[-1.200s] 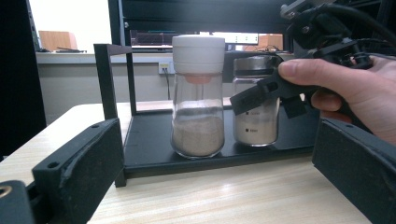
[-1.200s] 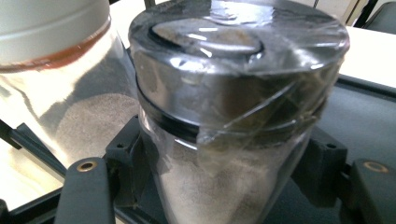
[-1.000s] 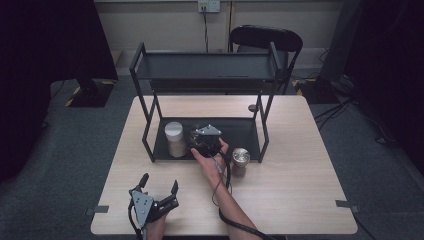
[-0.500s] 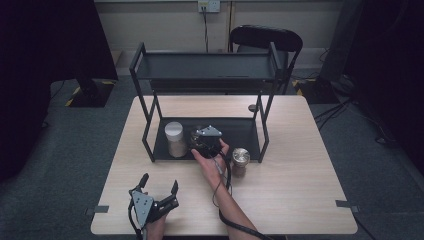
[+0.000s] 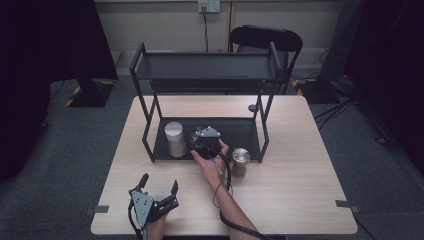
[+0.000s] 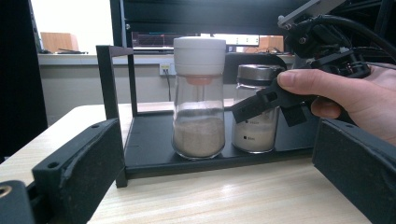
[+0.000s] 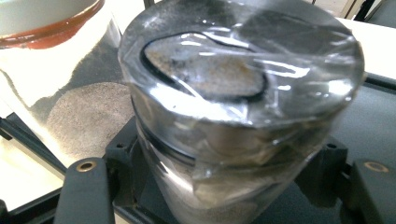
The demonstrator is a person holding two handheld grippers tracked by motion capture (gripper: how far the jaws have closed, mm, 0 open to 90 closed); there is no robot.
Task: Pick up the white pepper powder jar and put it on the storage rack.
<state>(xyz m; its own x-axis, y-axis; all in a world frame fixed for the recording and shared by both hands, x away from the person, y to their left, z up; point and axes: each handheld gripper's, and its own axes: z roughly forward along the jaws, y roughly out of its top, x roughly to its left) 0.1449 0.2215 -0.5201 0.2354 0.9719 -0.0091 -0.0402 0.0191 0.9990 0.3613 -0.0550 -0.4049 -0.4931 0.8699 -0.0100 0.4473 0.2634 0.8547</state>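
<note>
A black two-shelf rack (image 5: 250, 131) stands on the wooden table (image 5: 300, 190). On its lower shelf a white-lidded glass jar (image 5: 175, 138) (image 6: 198, 98) of pale powder stands upright. Beside it is a steel-lidded jar (image 6: 254, 116) (image 7: 233, 84) with plastic film over its top. My right gripper (image 5: 204, 141) (image 7: 229, 186) is shut on this jar, one jaw on each side, with the jar's base on or just above the shelf. My left gripper (image 5: 159, 182) (image 6: 219, 186) rests near the table's front left, open and holding nothing, facing the rack.
Another steel-lidded jar (image 5: 240, 160) stands on the table just outside the rack's front right leg. A small dark round object (image 5: 252, 107) lies behind the rack. The top shelf (image 5: 210, 72) is bare. A black chair (image 5: 265, 37) stands beyond the table.
</note>
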